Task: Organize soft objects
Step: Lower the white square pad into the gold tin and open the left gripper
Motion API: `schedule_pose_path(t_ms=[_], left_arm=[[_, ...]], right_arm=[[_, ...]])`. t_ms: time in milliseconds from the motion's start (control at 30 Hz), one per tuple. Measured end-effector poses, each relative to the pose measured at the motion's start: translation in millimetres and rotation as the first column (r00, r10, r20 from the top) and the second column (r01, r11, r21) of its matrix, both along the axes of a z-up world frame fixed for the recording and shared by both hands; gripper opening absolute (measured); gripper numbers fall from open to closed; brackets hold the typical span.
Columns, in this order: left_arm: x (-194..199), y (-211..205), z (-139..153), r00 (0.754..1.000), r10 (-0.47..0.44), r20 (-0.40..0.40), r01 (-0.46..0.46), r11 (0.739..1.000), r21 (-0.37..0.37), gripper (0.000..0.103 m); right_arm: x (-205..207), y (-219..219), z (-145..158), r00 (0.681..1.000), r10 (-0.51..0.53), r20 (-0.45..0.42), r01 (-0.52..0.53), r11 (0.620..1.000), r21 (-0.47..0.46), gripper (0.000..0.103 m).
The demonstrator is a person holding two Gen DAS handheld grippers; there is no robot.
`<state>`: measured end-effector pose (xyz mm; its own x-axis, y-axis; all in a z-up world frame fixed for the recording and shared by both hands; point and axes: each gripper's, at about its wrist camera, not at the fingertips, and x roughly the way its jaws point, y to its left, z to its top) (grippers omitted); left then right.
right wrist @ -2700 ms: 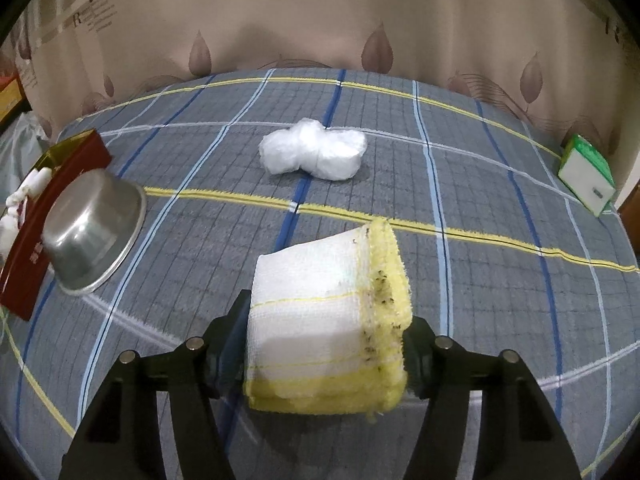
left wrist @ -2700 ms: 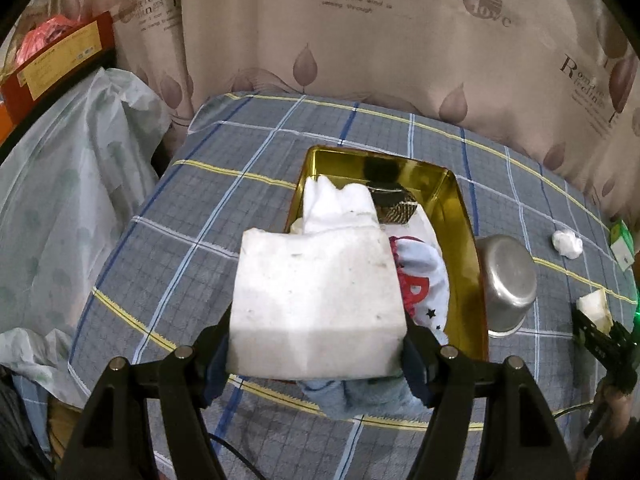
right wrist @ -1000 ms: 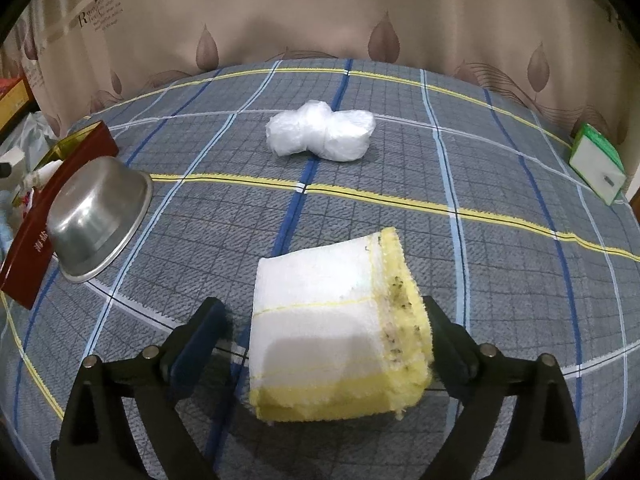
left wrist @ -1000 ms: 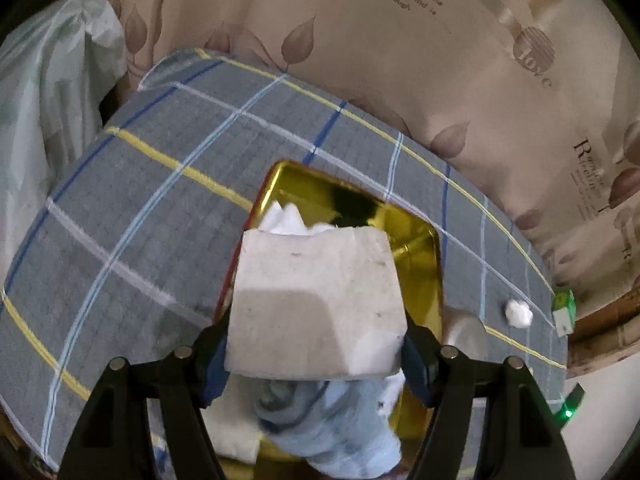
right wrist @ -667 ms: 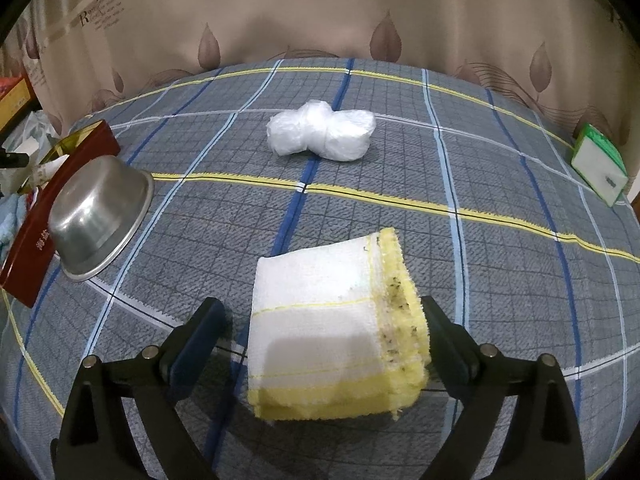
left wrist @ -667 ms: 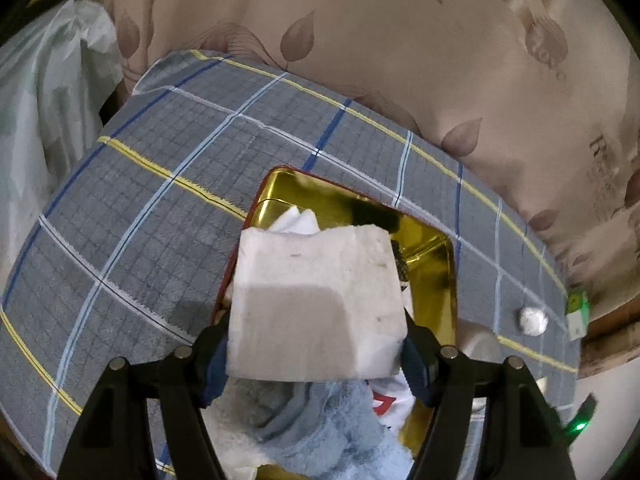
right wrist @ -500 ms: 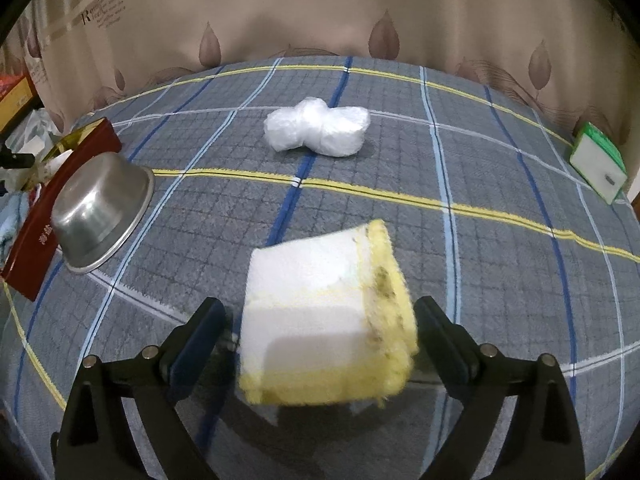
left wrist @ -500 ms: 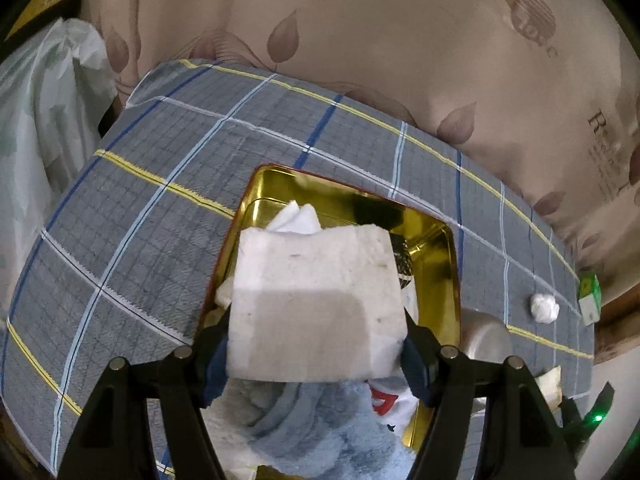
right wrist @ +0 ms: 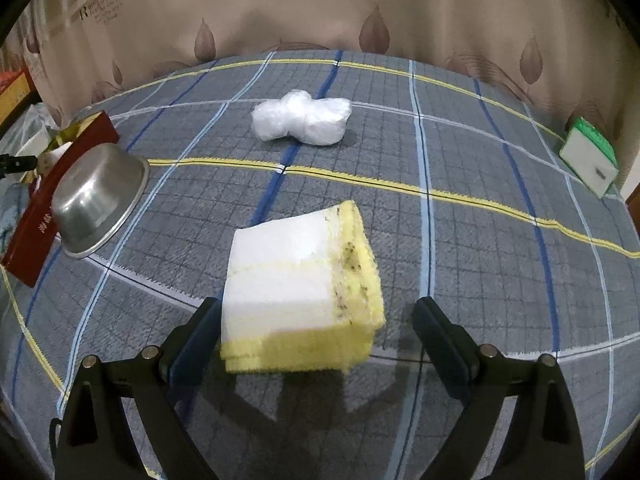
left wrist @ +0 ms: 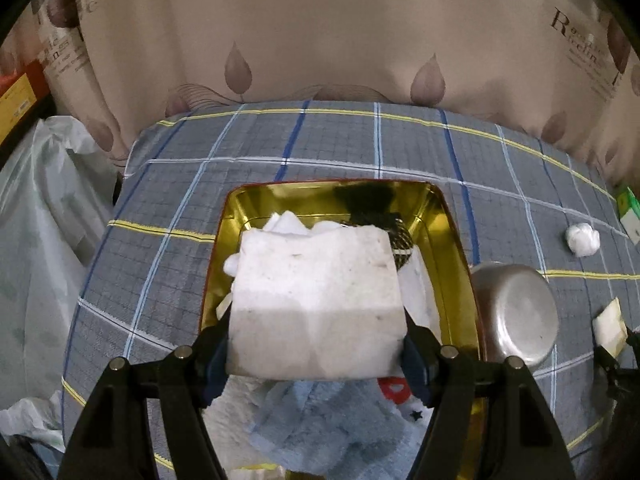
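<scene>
Sponge block (left wrist: 316, 308), white and scuffed, is clenched between my left gripper (left wrist: 316, 344) pads, hanging over the near end of the gold tin tray (left wrist: 452, 248), which runs long toward 12 o'clock. Blue towel (left wrist: 320, 428) lies beneath. My right gripper (right wrist: 316, 328) is spread wide, released; the folded white-and-yellow cloth (right wrist: 296, 280) sits between its fingers on the plaid tablecloth (right wrist: 460, 184). Steel bowl (right wrist: 96, 200) at 10 o'clock; plastic-wrapped bundle (right wrist: 302, 122) farther, at 12.

Home (likely living room): plaid tablecloth (right wrist: 460, 160), leaf-print curtain (right wrist: 360, 8), steel bowl (right wrist: 96, 196).
</scene>
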<state>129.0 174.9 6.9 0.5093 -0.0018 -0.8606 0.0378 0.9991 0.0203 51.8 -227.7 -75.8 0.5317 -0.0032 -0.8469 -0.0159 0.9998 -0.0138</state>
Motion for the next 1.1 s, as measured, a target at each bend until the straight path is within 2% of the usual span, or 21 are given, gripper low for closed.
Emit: schedule_pose_path(t_ms=[133, 267, 500, 667, 733, 800, 867, 933, 1100], left_arm=[[-1, 2, 3, 1.000, 0.008, -0.022, -0.007, 1.000, 0.005, 0.072], [-4, 6, 9, 0.999, 0.015, -0.031, -0.016, 1.000, -0.024, 0.072], [-13, 12, 26, 0.998, 0.009, -0.056, -0.017, 0.988, -0.151, 0.072], [-19, 11, 38, 0.999, 0.007, -0.037, -0.011, 0.992, -0.130, 0.072], [-18, 12, 38, 0.999, 0.013, -0.046, -0.018, 0.992, -0.124, 0.072], [-14, 14, 40, 0.999, 0.018, -0.046, -0.025, 0.988, -0.152, 0.072], [-8, 17, 41, 0.998, 0.034, -0.052, -0.042, 0.986, -0.160, 0.072], [-1, 18, 40, 0.997, 0.042, -0.067, -0.051, 0.987, -0.152, 0.072], [12, 16, 30, 0.993, 0.070, -0.091, -0.079, 0.991, -0.106, 0.072]], right_arm=[[7, 4, -2, 1.000, 0.005, -0.002, -0.005, 1.000, -0.016, 0.094], [13, 7, -5, 1.000, 0.008, -0.003, -0.008, 1.000, -0.025, 0.094], [16, 7, -7, 1.000, -0.017, -0.001, 0.017, 1.000, -0.025, 0.098], [13, 6, -7, 1.000, -0.018, 0.014, 0.019, 1.000, -0.021, 0.097], [12, 7, -6, 1.000, -0.019, 0.019, 0.019, 1.000, -0.022, 0.094], [11, 8, -5, 1.000, -0.020, 0.021, 0.020, 1.000, -0.019, 0.091], [9, 9, -4, 1.000, -0.009, 0.024, 0.010, 1.000, -0.020, 0.083], [8, 10, -2, 1.000, -0.003, 0.028, 0.003, 1.000, -0.016, 0.074], [6, 11, 1, 1.000, -0.003, 0.029, 0.004, 1.000, -0.015, 0.067]])
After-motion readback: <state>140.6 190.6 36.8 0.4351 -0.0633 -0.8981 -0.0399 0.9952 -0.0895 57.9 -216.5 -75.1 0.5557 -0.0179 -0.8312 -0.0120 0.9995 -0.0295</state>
